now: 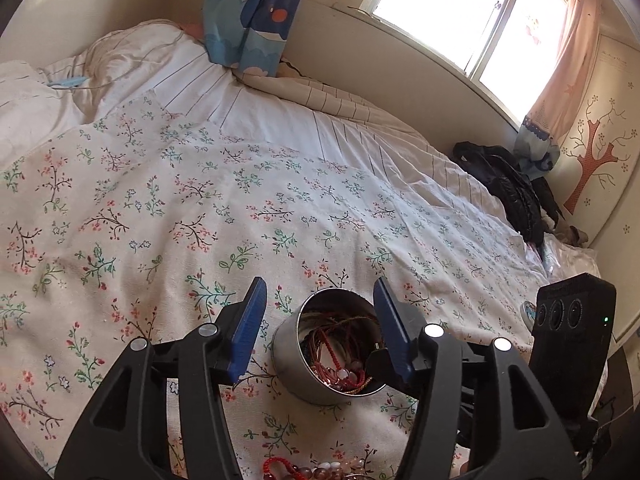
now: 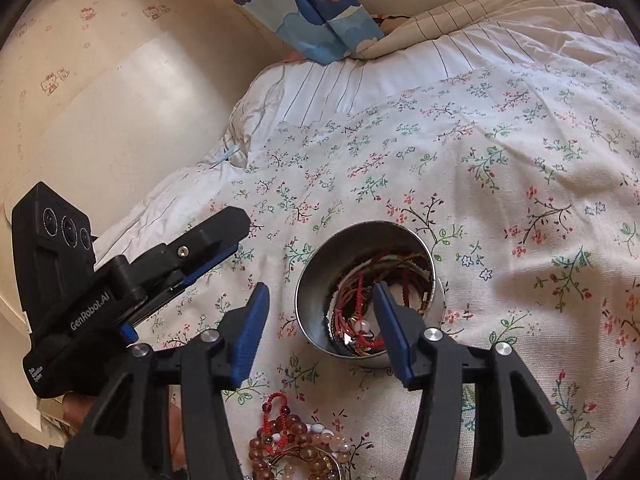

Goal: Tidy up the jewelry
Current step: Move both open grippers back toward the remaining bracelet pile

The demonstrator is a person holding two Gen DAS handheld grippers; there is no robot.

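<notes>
A round metal tin (image 1: 289, 344) stands on the floral bedspread, holding several red cord and bead bracelets (image 1: 340, 364). It also shows in the right wrist view (image 2: 312, 280). My left gripper (image 1: 320, 312) is open and empty, its blue pads on either side of the tin. My right gripper (image 2: 320, 316) is open and empty, hovering over the tin. A pile of brown and pink bead bracelets (image 2: 296, 440) lies on the bed just in front of the tin, also at the bottom of the left wrist view (image 1: 316, 470).
The left gripper's body (image 2: 120, 280) is at the left of the right wrist view; the right gripper's body (image 1: 568, 344) is at the right of the left one. A black jacket (image 1: 504, 184) lies at the bed's far right. A blue curtain (image 1: 248, 12) hangs behind.
</notes>
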